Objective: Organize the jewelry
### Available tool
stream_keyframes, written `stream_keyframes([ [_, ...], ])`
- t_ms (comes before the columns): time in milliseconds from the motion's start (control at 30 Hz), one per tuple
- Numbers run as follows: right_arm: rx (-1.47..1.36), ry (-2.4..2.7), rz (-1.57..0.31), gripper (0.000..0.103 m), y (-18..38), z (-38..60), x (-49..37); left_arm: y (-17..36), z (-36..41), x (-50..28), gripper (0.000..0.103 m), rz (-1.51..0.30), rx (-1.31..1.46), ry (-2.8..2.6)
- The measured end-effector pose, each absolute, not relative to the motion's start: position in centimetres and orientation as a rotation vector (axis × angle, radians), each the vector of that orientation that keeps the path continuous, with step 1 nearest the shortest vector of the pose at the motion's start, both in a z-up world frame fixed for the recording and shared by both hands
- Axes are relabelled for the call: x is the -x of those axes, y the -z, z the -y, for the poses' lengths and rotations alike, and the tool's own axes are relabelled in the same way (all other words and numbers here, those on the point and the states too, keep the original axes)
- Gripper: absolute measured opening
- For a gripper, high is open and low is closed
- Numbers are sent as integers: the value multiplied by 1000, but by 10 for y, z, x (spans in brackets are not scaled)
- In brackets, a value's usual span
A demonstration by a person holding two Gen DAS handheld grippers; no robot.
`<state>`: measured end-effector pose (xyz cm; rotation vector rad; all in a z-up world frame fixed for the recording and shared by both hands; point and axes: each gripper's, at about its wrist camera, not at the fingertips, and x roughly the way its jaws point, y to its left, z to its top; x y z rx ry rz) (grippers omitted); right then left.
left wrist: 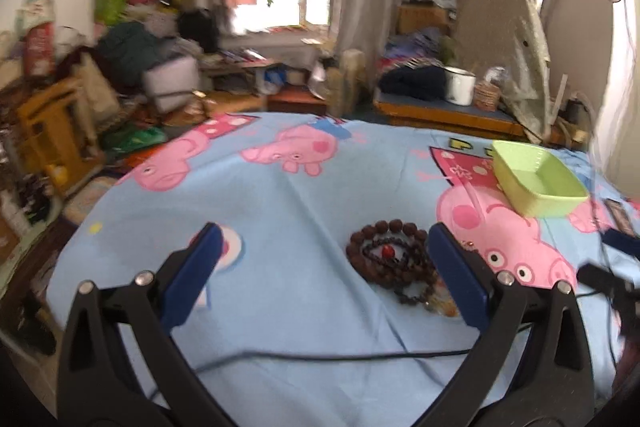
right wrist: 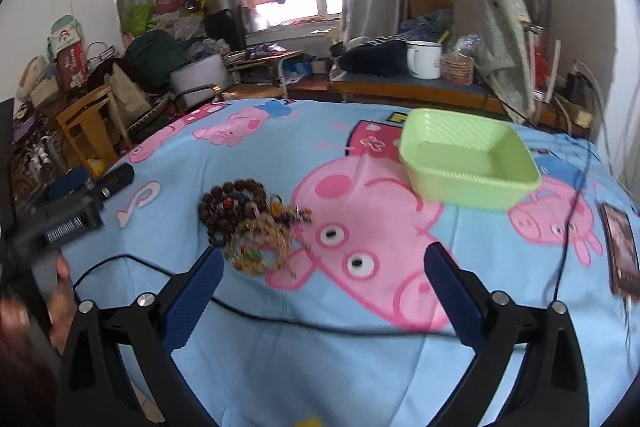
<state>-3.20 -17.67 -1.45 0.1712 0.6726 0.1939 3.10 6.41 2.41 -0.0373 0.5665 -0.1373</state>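
A pile of bead bracelets (left wrist: 390, 259) lies on the blue cartoon-pig tablecloth (left wrist: 288, 299). Large brown beads ring smaller dark ones and a red bead. My left gripper (left wrist: 324, 231) is open, and the pile sits just inside its right finger, untouched. In the right wrist view the same pile (right wrist: 248, 223) shows brown, yellow and mixed-colour beads ahead of the left fingertip. My right gripper (right wrist: 324, 249) is open over the pig print with nothing between its fingers. An empty green basket (right wrist: 468, 163) stands beyond it, to the right.
A black cable (right wrist: 280, 319) runs across the cloth in front of both grippers. A phone (right wrist: 620, 251) lies near the right edge. The green basket (left wrist: 536, 179) also shows at the far right of the left wrist view. Cluttered furniture surrounds the table.
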Motion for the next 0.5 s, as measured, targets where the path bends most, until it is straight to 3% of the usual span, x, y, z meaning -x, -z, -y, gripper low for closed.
stream_keyframes([
  [67, -174, -230, -682, 53, 5, 181, 18, -32, -84, -50, 98, -602, 71, 194],
  [133, -186, -281, -697, 32, -5, 182, -4, -38, -95, -64, 98, -624, 83, 242],
  [233, -200, -410, -771, 10, -7, 166, -47, -38, -90, -80, 85, -650, 41, 331],
  [300, -195, -464, -830, 2, 1, 150, -69, -24, -77, -97, 73, -697, -43, 365],
  [400, -192, -506, -926, 1, 20, 126, -99, 8, -66, -126, 57, -829, -75, 407],
  [500, -172, -527, -990, 1, 34, 104, -122, 36, -65, -151, 55, -943, -51, 457],
])
